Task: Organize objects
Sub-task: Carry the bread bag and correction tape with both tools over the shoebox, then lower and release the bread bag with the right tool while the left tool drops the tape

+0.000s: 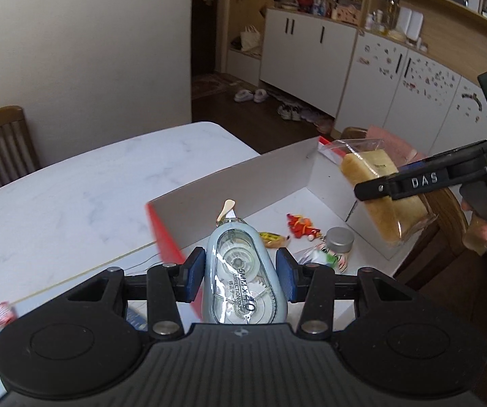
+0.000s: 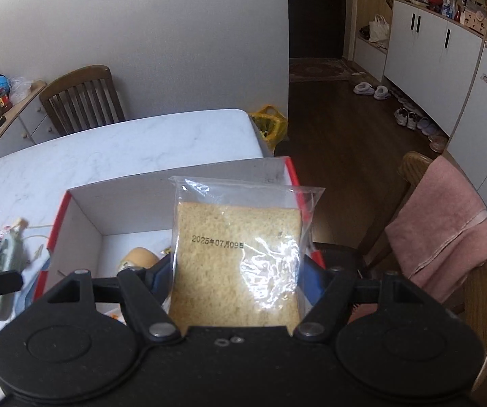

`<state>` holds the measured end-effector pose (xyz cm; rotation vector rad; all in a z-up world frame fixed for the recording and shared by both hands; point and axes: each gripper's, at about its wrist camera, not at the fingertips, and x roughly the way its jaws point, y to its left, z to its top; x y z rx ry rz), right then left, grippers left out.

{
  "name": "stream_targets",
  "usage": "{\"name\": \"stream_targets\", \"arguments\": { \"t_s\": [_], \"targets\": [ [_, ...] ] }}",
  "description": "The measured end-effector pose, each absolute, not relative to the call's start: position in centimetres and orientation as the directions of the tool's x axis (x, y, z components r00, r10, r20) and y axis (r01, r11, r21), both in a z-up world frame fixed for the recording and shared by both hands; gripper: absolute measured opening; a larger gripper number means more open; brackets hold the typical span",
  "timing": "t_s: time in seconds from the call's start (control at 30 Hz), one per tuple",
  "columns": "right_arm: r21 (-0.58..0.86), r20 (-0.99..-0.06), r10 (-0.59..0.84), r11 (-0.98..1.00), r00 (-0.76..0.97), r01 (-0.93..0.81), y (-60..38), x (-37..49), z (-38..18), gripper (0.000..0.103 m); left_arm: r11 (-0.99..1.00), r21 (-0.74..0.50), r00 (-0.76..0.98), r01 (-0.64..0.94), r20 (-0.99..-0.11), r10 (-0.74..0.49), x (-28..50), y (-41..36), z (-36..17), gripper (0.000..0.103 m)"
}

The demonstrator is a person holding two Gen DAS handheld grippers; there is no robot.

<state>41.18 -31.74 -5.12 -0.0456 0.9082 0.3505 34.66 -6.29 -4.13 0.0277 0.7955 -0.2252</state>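
My left gripper (image 1: pixel 241 273) is shut on a pale blue correction tape dispenser (image 1: pixel 243 271), held above the near left corner of a red-rimmed white box (image 1: pixel 267 176). My right gripper (image 2: pixel 236 278) is shut on a bagged slice of bread (image 2: pixel 236 257), held over the right side of the box (image 2: pixel 189 200). In the left wrist view the bread (image 1: pixel 379 196) hangs above the box's right end. Inside the box lie a red-orange toy (image 1: pixel 299 225), a small silver-lidded jar (image 1: pixel 340 239) and a yellow wrapped item (image 1: pixel 272 239).
The box sits on a white marble table (image 1: pixel 73 186). A small red-white wrapper (image 1: pixel 2 313) lies at the table's near left. A wooden chair (image 2: pixel 83 98) stands behind the table; another chair with a pink towel (image 2: pixel 447 224) is at the right.
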Motion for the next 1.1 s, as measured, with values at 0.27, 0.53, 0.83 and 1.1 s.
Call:
{"name": "stream_targets", "arguments": {
  "t_s": [0.27,0.53,0.83,1.1],
  "targets": [
    [0.062,-0.793,0.277,0.923,0.543,-0.380,-30.7,41.5,-6.9,0.072,0.974,-0.049,0.612,0.222,-0.771,-0.178,40.2,-8.7,-6.3,0.044],
    [-0.060,-0.813,0.249,0.864,0.526,-0.501,-27.7,41.0,-9.1,0.072,0.972,-0.013,0.555,0.234,-0.819,-0.145,44.3,-10.2,-8.2,0.044],
    [-0.107,-0.832,0.223,0.834,0.509,-0.541,-26.1,41.4,-11.2,0.072,0.960,0.039,0.499,0.275,-0.860,-0.108,45.8,-11.4,-10.6,0.044],
    [-0.025,-0.859,0.243,0.859,0.451,-0.511,-26.8,43.0,-11.8,0.073,0.957,0.046,0.457,0.285,-0.885,-0.094,46.9,-11.5,-11.6,0.044]
  ]
}}
